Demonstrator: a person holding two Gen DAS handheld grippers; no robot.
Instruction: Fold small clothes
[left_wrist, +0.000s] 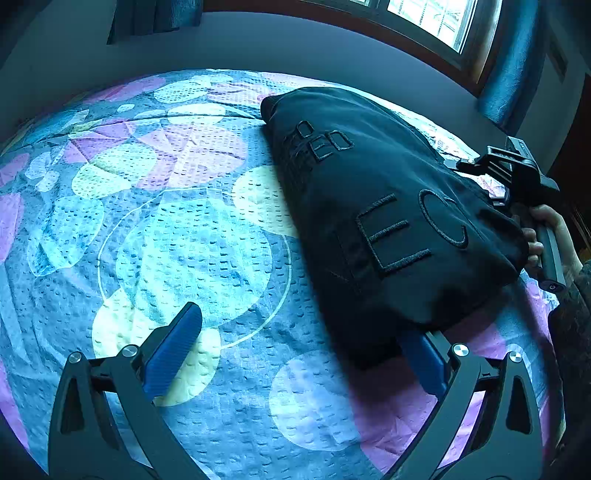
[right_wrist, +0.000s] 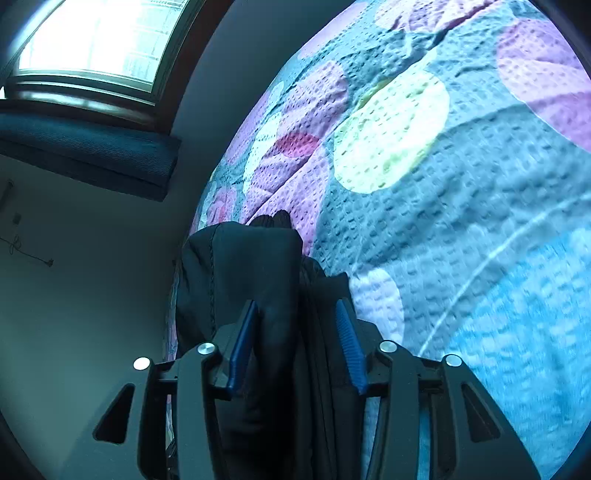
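Surface: bed with a quilted bedspread (left_wrist: 192, 236), printed with pale blue, lilac and yellowish circles; it fills most of both views.
Garment: black garment (left_wrist: 388, 206), folded into a thick bundle with raised dark lettering on its upper face; it lies on the right part of the bedspread in the left wrist view, reaching from near the far edge of the bed down to the near right.
Garment, near end: its lower edge droops over the right-hand finger of the left gripper and hides the tip of that finger's blue pad.
Left gripper (left_wrist: 295, 339): jaws spread wide; left blue pad (left_wrist: 173, 350) bare above the bedspread, with nothing pressed between the two pads.
Left gripper, contact: cloth rests against the right-hand finger only; no grip is made.
Right gripper (right_wrist: 295, 343): seen in its own view with the black garment (right_wrist: 273, 332) standing in folds between its two blue pads (right_wrist: 351, 347).
Right gripper, jaws: part open; the cloth fills the gap, but whether the pads press on it cannot be told.
Right gripper, outside view: its black body shows at the right edge of the left wrist view, beside the garment, held by a hand (left_wrist: 546, 236) with a dark sleeve.
Background: window (right_wrist: 92, 40), bright, above a dark blind and a plain wall beyond the bed.
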